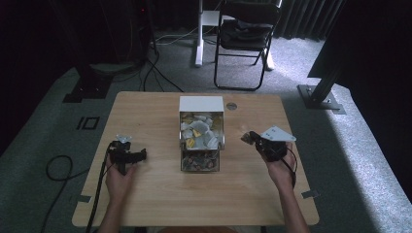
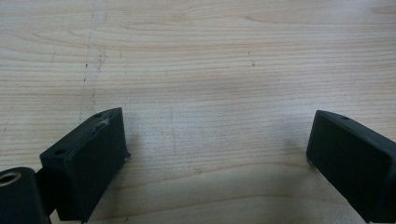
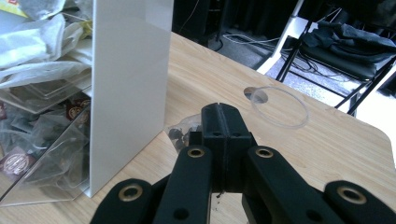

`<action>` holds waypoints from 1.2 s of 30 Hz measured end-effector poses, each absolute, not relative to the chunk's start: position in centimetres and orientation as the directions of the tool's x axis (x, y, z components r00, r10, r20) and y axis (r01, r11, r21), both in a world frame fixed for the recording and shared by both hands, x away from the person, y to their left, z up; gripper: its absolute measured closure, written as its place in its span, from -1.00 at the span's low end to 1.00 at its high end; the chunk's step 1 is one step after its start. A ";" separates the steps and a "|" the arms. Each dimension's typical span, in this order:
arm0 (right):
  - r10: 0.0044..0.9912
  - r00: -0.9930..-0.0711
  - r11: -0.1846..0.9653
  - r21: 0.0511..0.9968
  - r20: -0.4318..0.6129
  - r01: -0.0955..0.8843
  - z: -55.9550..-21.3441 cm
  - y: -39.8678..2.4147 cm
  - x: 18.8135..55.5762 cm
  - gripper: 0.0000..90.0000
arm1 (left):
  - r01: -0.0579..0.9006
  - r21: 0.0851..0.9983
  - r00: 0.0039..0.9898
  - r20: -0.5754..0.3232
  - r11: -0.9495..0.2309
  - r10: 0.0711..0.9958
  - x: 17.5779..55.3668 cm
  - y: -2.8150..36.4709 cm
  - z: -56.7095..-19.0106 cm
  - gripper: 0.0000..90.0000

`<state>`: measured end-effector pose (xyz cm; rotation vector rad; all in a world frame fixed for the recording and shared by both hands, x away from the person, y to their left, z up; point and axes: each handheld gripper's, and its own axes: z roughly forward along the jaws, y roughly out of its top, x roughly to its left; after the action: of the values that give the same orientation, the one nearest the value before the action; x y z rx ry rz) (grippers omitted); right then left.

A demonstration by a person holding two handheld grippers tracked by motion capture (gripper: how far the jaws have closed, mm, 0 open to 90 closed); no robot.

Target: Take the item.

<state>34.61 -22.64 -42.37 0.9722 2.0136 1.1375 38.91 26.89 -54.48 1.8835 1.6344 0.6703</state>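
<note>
The right tool (image 3: 219,112) was pressed together on a small clear packet (image 3: 180,130) of something dark, most likely a tea bag in its wrapper, and held it just above the tabletop (image 1: 145,111) at about three o'clock from the box (image 1: 201,104), close beside its white side wall but not touching it as far as could be told. In the high view the packet (image 1: 247,138) showed as a little pale-and-dark scrap at the tip of the right tool (image 1: 252,138), with the person's right hand (image 1: 279,170) behind it. The box stood at the middle of the tabletop, its upper bin heaped with white and yellow packets (image 1: 199,131) and its clear lower bin holding darker ones (image 1: 199,160). The left tool (image 2: 215,154) was spread wide and sat low over bare wood at about nine o'clock from the box, gripping nothing; in the high view the left tool (image 1: 127,154) lay well apart from the box. Such a packet was judged to be very light, limp and crinkly, with a slick film skin that could slide out of a loose pinch, and its contents crushable. The best hold seemed to be on a flat sealed edge or corner, squeezed firmly but clear of the filled middle. A clear ring (image 3: 280,106) lay on the tabletop beyond the right tool, toward twelve o'clock.
</note>
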 end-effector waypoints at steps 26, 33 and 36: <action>0.855 -0.498 0.339 0.883 -0.145 0.326 -42.5 -23.7 36.7 1.00 | 0.715 0.690 0.136 0.014 -0.108 0.991 38.9 26.9 -54.5 -0.87; 0.861 -0.489 0.334 0.881 -0.141 0.334 -42.4 -24.0 37.3 1.00 | 0.715 0.691 0.135 0.014 -0.107 0.991 38.9 26.9 -54.5 -0.87; 0.862 -0.487 0.333 0.881 -0.140 0.337 -42.4 -24.2 37.6 1.00 | 0.715 0.691 0.135 0.014 -0.107 0.991 38.9 26.9 -54.5 -0.87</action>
<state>37.57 -24.17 -42.36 1.0485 1.9870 1.1039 38.91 26.89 -54.48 1.8834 1.6346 0.6702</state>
